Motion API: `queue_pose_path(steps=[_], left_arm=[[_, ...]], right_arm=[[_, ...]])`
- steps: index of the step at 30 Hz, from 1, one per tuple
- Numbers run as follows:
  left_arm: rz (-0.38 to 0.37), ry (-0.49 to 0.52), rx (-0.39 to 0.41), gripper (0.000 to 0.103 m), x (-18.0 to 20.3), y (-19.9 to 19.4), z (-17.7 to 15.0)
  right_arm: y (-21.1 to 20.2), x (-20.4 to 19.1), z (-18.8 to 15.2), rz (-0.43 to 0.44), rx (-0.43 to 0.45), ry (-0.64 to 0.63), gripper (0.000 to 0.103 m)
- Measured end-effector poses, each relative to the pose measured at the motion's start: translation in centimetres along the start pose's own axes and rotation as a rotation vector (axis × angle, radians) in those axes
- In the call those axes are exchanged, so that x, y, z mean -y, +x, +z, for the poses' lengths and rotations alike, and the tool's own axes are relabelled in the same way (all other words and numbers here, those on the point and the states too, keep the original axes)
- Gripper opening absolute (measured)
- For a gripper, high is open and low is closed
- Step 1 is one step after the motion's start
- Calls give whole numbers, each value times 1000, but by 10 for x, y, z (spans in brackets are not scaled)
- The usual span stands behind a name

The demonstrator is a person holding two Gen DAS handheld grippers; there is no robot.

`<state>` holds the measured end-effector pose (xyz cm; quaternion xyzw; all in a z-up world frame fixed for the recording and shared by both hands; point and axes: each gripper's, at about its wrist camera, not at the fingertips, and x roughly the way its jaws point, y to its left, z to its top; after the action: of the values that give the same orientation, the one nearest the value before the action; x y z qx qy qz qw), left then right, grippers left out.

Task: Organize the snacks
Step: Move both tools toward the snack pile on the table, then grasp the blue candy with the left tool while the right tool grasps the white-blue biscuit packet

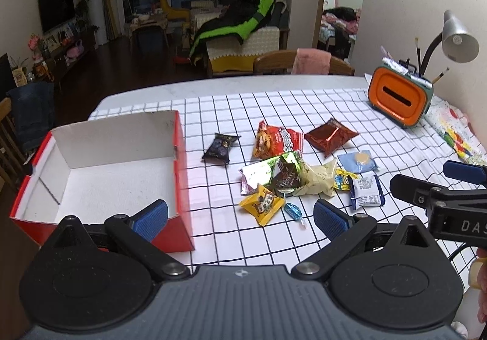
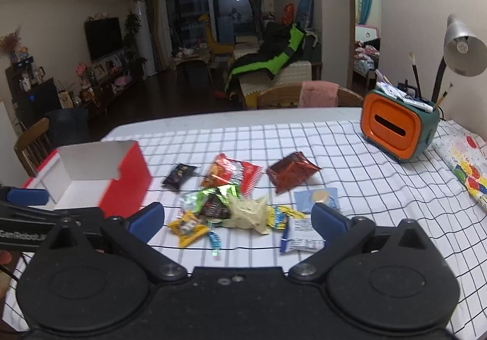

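Note:
Several snack packets lie loose on the checked tablecloth: a black packet (image 1: 221, 147), a red chip bag (image 1: 275, 140), a dark red foil bag (image 1: 331, 136), a yellow packet (image 1: 262, 207), a cream packet (image 1: 318, 178) and a white-blue packet (image 1: 366, 191). An empty red box (image 1: 100, 175) with a white inside stands to their left. My left gripper (image 1: 240, 219) is open just short of the yellow packet, holding nothing. My right gripper (image 2: 237, 224) is open too, hovering before the yellow packet (image 2: 187, 227) and cream packet (image 2: 248, 213); the red box (image 2: 121, 178) sits at its left.
An orange and green pen holder (image 1: 397, 98) and a grey desk lamp (image 1: 458, 38) stand at the table's far right. A colourful patterned sheet (image 2: 465, 169) lies along the right edge. Wooden chairs (image 1: 304, 64) line the far side.

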<state>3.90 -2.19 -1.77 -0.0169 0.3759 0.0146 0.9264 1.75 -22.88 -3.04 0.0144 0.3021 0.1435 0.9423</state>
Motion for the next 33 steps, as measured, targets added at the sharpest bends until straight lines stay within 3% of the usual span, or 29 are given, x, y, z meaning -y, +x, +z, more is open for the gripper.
queue_pose_path(steps=[9, 14, 23, 30, 33], left_arm=[[-3, 59, -95, 103, 27, 52, 6], [3, 71, -135, 102, 39, 79, 8], [17, -10, -257, 101, 55, 131, 8], [24, -92, -361, 85, 61, 169, 9], [27, -121, -402, 73, 63, 184, 10]], right_arm=[[49, 47, -7, -35, -94, -7, 102], [77, 63, -15, -70, -172, -88, 99], [129, 84, -23, -107, -247, -142, 93], [164, 92, -25, -102, -298, -137, 87], [170, 96, -25, -87, -308, -123, 86]])
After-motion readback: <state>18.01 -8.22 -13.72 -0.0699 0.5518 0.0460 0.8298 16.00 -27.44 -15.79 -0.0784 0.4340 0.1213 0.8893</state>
